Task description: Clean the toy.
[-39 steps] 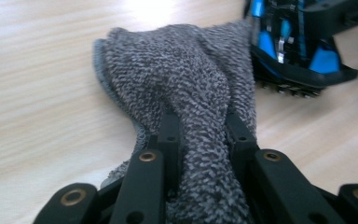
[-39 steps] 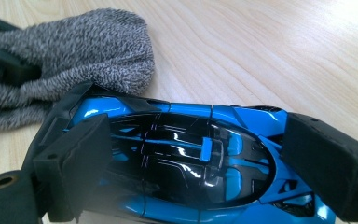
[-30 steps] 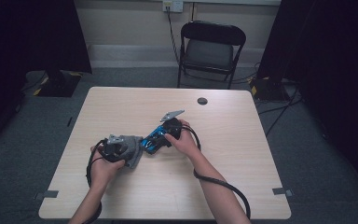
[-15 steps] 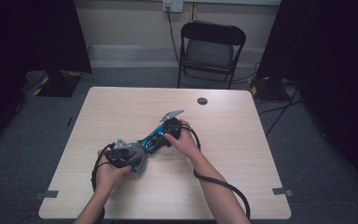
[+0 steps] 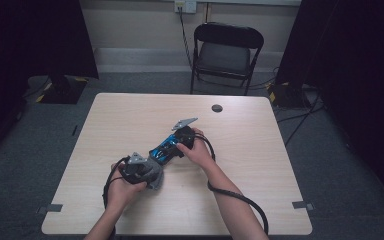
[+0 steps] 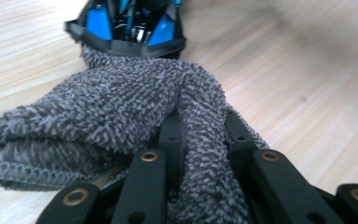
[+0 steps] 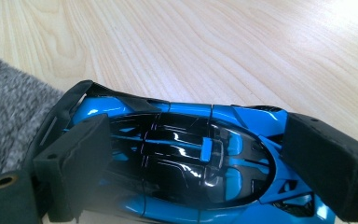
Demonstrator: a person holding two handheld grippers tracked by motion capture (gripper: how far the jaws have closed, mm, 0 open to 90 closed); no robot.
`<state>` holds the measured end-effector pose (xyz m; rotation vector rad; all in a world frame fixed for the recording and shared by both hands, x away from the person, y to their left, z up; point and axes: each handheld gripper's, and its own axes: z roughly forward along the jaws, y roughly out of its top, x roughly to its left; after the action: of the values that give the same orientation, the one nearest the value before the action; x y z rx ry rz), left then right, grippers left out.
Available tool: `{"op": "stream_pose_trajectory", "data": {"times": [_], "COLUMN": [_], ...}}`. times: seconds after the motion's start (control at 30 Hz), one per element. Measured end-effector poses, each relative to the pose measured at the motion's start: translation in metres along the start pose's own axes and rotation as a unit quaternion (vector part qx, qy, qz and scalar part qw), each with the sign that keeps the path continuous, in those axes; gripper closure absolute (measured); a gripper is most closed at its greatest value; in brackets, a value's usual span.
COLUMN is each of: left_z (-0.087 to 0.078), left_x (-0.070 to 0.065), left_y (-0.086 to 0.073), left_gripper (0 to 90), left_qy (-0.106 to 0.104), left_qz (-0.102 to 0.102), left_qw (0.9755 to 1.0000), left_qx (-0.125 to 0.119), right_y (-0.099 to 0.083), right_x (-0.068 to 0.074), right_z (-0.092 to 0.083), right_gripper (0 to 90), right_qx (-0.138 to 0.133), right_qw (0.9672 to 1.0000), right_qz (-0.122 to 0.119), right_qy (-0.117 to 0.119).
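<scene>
Toy car (image 7: pixel 177 163): glossy blue-black; right tool (image 7: pixel 191 172) pinching it, left tool (image 6: pixel 200 186) pinching grey cloth (image 6: pixel 98 116).

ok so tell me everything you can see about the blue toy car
The toy car is a glossy blue and black model of a low sports car, plastic by the look, with a dark cabin and blue ribs over the roof. It sits upright on the table near the middle, lying on a diagonal. The right gripper clamps its two sides between black pads. A grey fluffy cloth, pinched in the left gripper, lies against one end of the car, at its black edge.
</scene>
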<state>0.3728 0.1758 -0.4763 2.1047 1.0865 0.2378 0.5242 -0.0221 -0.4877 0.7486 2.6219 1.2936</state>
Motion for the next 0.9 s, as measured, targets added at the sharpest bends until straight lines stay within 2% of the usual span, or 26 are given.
{"op": "stream_pose_trajectory", "data": {"times": [0.57,0.77,0.9], "left_z": [0.009,0.011,0.013], "left_x": [-0.023,-0.03,-0.036], "left_y": [0.006,0.009,0.011], "left_gripper": [74.2,74.1,74.0], "left_qy": [-0.024,-0.042,-0.056], "left_qz": [0.034,0.041,0.053], "left_qw": [0.9991,0.9983,0.997], "left_qx": [0.005,0.002,0.001], "right_y": [0.0,0.0,-0.001], "right_x": [0.0,0.0,0.001], "right_z": [0.0,0.0,0.0], "right_gripper": [7.9,7.9,7.9], "right_qx": [-0.001,-0.001,-0.003], "right_qw": [1.0,1.0,1.0], "right_qz": [0.001,0.001,0.002], "right_qy": [-0.001,0.0,0.0]}}
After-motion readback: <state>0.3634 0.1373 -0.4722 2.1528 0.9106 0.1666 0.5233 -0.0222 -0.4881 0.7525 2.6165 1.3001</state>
